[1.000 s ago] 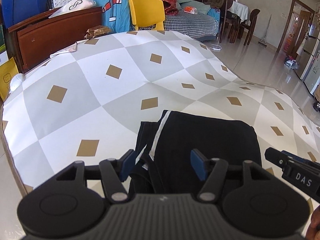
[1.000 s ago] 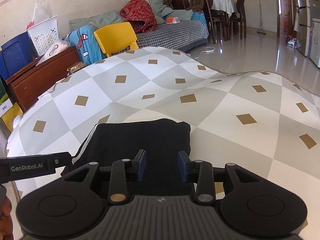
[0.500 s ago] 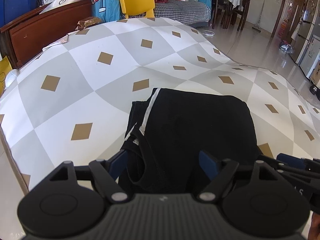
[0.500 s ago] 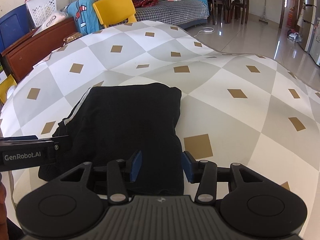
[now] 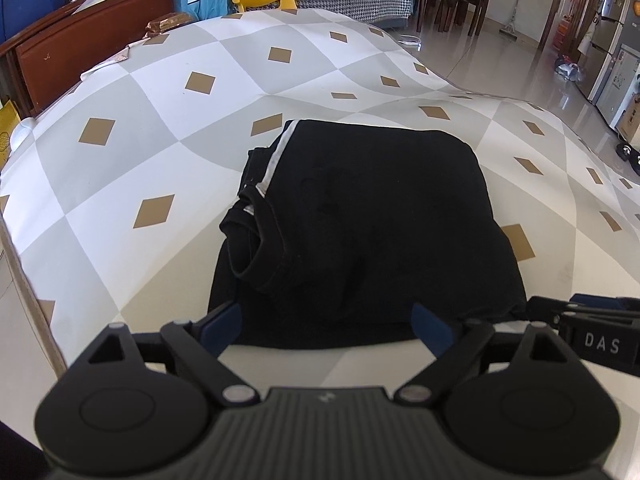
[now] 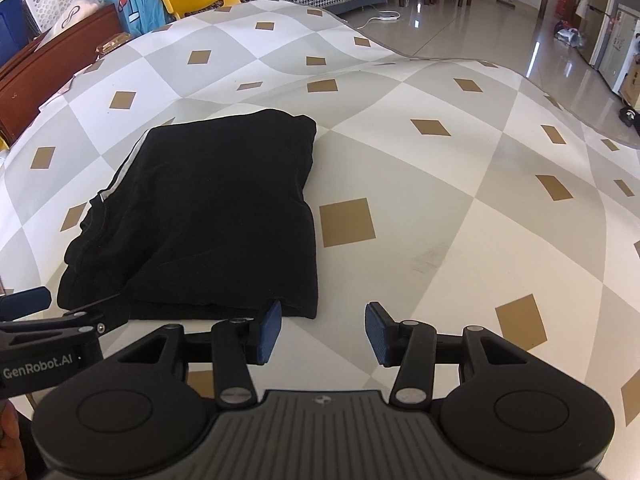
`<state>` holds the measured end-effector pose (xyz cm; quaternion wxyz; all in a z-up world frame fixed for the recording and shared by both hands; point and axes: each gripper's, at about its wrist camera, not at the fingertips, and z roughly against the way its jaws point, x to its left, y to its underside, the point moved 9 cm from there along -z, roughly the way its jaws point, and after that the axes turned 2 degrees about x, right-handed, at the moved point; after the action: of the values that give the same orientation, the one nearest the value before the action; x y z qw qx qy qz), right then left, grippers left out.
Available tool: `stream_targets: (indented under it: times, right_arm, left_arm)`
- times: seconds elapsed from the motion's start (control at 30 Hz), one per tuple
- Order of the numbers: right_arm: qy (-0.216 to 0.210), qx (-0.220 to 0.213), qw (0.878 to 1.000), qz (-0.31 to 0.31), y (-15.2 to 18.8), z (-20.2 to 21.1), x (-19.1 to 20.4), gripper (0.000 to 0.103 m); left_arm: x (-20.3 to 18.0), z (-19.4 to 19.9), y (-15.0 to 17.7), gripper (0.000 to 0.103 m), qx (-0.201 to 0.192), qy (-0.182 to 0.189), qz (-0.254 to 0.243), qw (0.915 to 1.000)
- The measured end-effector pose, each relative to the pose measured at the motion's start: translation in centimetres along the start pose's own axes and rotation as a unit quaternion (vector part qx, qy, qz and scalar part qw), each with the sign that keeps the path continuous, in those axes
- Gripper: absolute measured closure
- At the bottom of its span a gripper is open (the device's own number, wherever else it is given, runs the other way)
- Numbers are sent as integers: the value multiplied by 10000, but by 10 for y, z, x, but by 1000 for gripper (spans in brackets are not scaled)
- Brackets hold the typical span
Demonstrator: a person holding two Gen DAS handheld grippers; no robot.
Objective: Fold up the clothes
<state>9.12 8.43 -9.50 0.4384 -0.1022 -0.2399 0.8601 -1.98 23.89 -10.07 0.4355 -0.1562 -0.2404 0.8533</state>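
A black folded garment point(image 5: 360, 232), soft with a white side stripe, lies near the worktop's point(image 5: 168, 92) near edge. Left tool point(image 5: 326, 330) is opening wide, empty; right tool point(image 6: 322, 332) half-open, empty.

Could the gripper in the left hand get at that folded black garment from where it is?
Probably yes. The left gripper hangs just off the near edge of the black garment, its jaws opening with no cloth between them. Nothing lies between the two on the checked table cover.
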Motion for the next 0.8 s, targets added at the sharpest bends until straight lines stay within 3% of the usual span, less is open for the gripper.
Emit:
stream_targets:
  times: [0.8]
  right_arm:
    - [40,48,9995,304,25,37,1,57]
  left_arm:
    - [-8,33,39,0,258,-139,67,9995]
